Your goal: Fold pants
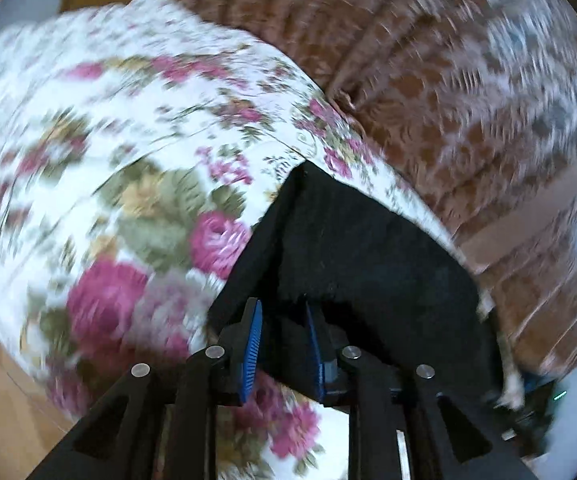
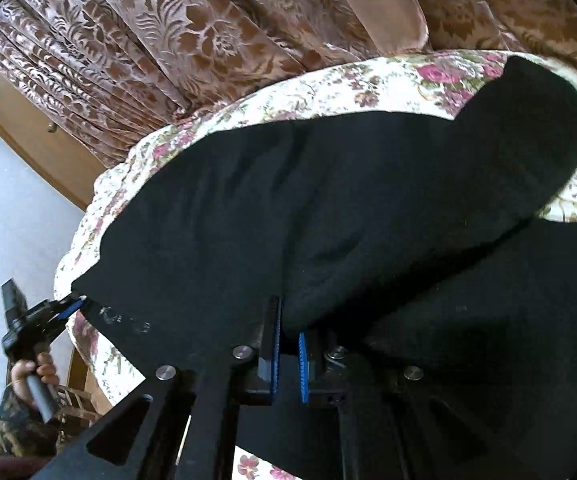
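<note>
Right wrist view shows the black fabric pants (image 2: 328, 200) spread across a white quilted bedspread printed with pink roses and green leaves (image 2: 328, 84). The cloth is dark and matte, with soft creases. One rounded leg end reaches toward the upper right of that view, and a second dark layer of the pants lies lower right. The right gripper (image 2: 290, 332), black-armed with blue ribbed pads, has its jaws pinched on a fold of the pants near the bottom of the view. At the far left, the left gripper (image 2: 73, 307) meets a corner of the pants at the bedspread's edge, with a hand (image 2: 34, 372) wrapped around its grey handle.

Left wrist view is blurred. The left gripper (image 1: 284, 324) has its blue pads standing a little apart with the pants' edge (image 1: 368, 248) between them; whether the pads press the cloth cannot be told. Brown and cream leaf-patterned curtains (image 2: 148, 32) hang behind the bed.
</note>
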### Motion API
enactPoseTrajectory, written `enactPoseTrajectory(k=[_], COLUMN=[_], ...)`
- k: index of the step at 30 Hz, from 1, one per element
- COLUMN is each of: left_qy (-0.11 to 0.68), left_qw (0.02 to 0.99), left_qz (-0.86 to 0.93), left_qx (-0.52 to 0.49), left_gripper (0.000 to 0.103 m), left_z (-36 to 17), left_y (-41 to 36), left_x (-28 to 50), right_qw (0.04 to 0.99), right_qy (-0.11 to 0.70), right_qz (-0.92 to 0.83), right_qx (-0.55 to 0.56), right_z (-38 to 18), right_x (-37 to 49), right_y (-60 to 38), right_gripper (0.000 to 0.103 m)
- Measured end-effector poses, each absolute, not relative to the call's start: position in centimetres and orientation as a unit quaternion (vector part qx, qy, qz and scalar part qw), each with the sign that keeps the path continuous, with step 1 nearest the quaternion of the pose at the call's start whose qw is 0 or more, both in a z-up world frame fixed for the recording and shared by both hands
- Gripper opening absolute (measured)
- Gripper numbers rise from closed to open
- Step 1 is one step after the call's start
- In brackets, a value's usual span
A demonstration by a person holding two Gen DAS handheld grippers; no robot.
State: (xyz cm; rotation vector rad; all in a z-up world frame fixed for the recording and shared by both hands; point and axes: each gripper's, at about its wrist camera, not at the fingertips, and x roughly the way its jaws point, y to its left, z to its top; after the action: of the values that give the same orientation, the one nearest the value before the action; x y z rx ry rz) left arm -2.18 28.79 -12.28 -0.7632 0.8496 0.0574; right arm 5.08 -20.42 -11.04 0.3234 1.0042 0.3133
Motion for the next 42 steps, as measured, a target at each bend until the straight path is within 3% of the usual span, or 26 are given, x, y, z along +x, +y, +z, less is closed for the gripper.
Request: enactPoseTrajectory(k=[6,16,18,20,23,33,42], left_qy=[0.366,0.387,0.39,0.394,0.395,0.402,0.431], left_qw=[0.803,0.778,0.784,0.797,0.804,0.819,0.817], left_qz=[-0.03,-0.032,-0.019,-0.005,-0.001,0.001,0.02], left_qx=[-0.47,-0.493,-0.483,-0.459,-0.444,-0.41,-0.383], left_gripper=[0.034,0.035,0.032,0.018,0.01,0.008,0.007], left_z=[-12.5,-13.3,-13.2,-13.1,-13.1,-11.9,-13.6], left_y=[29.8,28.7,28.8,28.8,29.1,29.1,29.3], left_x=[-3.1,0.6,1.0,1.4,1.6,1.3,-0.6], right_qw=[0.852,0.856,0.857,0.859,0.865,0.877,0.852], right_qy=[0.482,0.478,0.477,0.474,0.464,0.438,0.484], right_qz=[0.142,0.14,0.14,0.14,0.141,0.169,0.169], right_qx=[0.147,0.138,0.133,0.131,0.133,0.101,0.104], right_z=[-11.7,-11.1,-11.0,-10.8,-10.0,-6.4,-10.5], right_x=[5.5,5.4,5.4,5.3,5.0,1.2,-1.9], right_y=[-20.2,-20.0,-19.9,-19.9,-20.1,-19.8,-19.2], right_gripper=[0.007,0.007,0.007,0.007,0.007,0.006,0.006])
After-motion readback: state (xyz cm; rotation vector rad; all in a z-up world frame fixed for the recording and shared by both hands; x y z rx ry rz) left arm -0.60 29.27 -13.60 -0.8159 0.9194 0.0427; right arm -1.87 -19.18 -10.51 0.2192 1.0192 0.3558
